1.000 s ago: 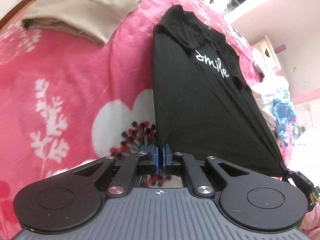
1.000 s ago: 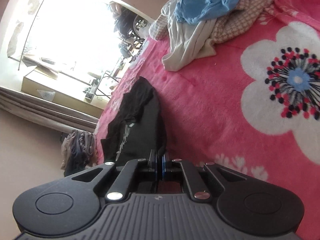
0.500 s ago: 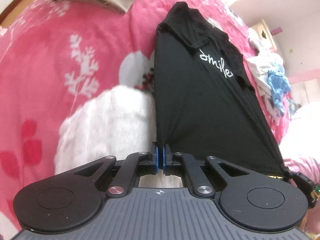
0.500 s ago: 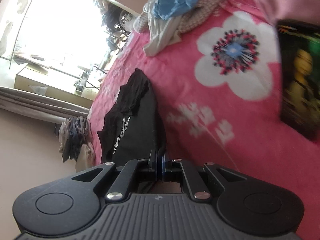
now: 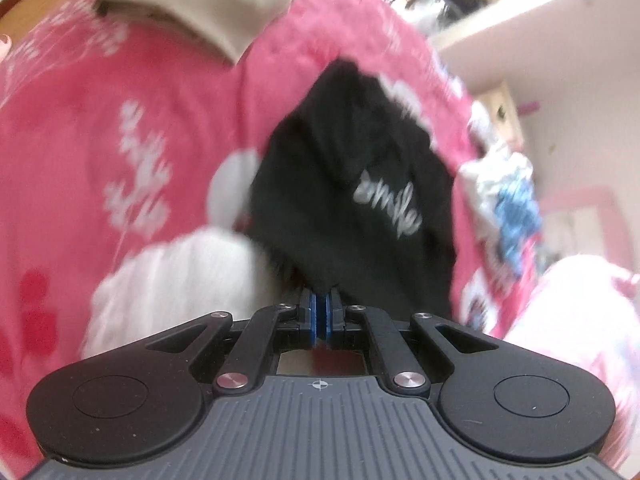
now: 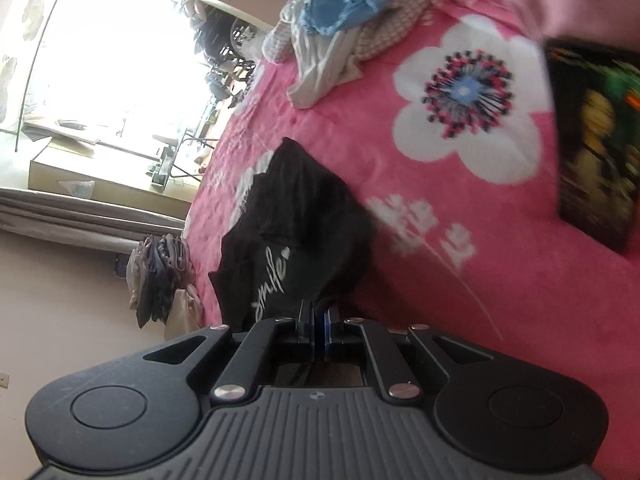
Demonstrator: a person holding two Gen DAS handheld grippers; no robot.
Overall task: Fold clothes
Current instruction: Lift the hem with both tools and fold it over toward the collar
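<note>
From your left wrist view, your left gripper (image 5: 320, 312) has its blue pads pressed together on the near edge of the black shirt (image 5: 344, 184) — cloth bunches right at the tips. The shirt runs up and away from the pads over the pink bedspread (image 5: 132, 80), its white "smile" lettering showing, though the whole view is blurred. A white patch of the bedspread's print lies just left of the pads. A folded beige garment (image 5: 208, 8) rests at the far edge of the bed, well apart from the shirt. To the right, a heap of white and blue clothes (image 5: 508, 200) sits near the bed's edge.

From your right wrist view, your right gripper (image 6: 318, 320) is likewise pinching the shirt (image 6: 296, 220), its jaws closed on a dark fold at the tips. The shirt lies crumpled on the bedspread (image 6: 500, 280), stretching away toward the bright window. The clothes heap (image 6: 340, 8) sits at the top, beyond a big white flower print. A dark printed item (image 6: 596, 140) lies at the right — too blurred to identify.
</note>
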